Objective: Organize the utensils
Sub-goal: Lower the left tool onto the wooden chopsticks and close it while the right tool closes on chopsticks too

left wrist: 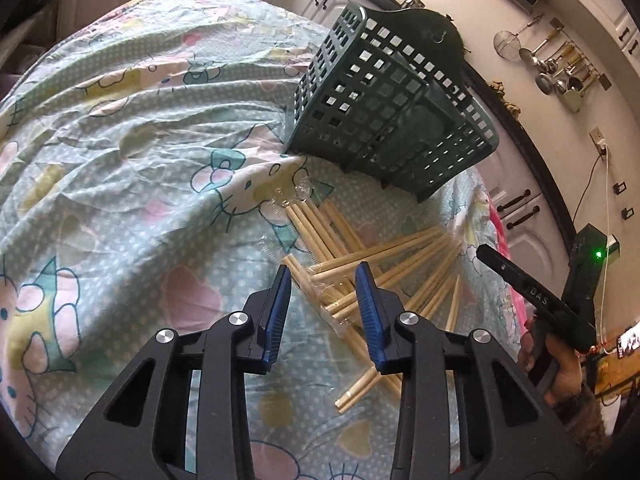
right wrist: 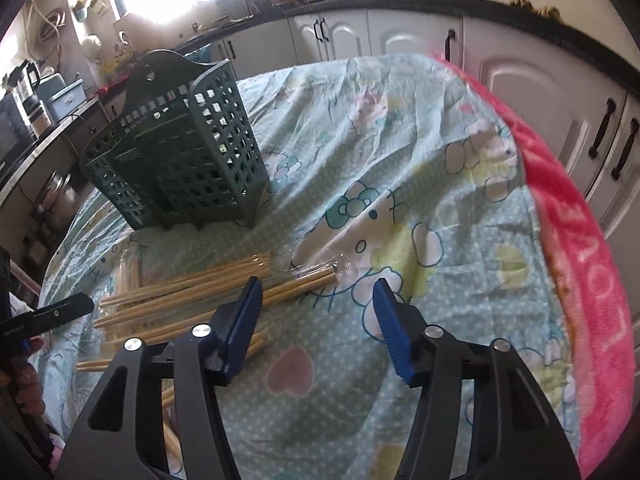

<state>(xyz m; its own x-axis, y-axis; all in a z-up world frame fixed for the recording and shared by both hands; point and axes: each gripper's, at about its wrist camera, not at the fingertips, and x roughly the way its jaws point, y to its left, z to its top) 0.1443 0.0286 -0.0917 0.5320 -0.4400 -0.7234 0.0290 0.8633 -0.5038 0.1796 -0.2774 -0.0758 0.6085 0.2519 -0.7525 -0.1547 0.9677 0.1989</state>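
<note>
**Two grippers over loose chopsticks beside a green basket**

A dark green lattice basket (left wrist: 396, 96) stands upright on a table covered by a pale blue cartoon-print cloth (left wrist: 120, 140). It serves as the landmark here.

Just in front of the basket's base lies a scattered pile of pale wooden chopsticks (left wrist: 400, 256), crossing one another at angles, some in clear plastic wrap. The nearest ends lie close to the basket's feet; whether they touch it cannot be told.

The left gripper (left wrist: 325, 280) hangs over the near side of the pile, further from the basket than most sticks. Its blue pads (left wrist: 280, 304) stand partly apart, released, with sticks visible on the cloth in the gap between them; nothing is grasped.

The right gripper (right wrist: 318, 296) hangs in front of the basket, at the edge of the pile in its own view. Its blue pads (right wrist: 394, 328) stand wider apart, released, with only cloth and stick tips between them; nothing is grasped. In the left wrist view this gripper shows at the far side of the pile, held by a hand (left wrist: 560, 364).

Beyond the basket are white cabinets (right wrist: 360, 32) under a dark counter. A pink towel (right wrist: 580, 248) lies along the table edge well away from the basket
</note>
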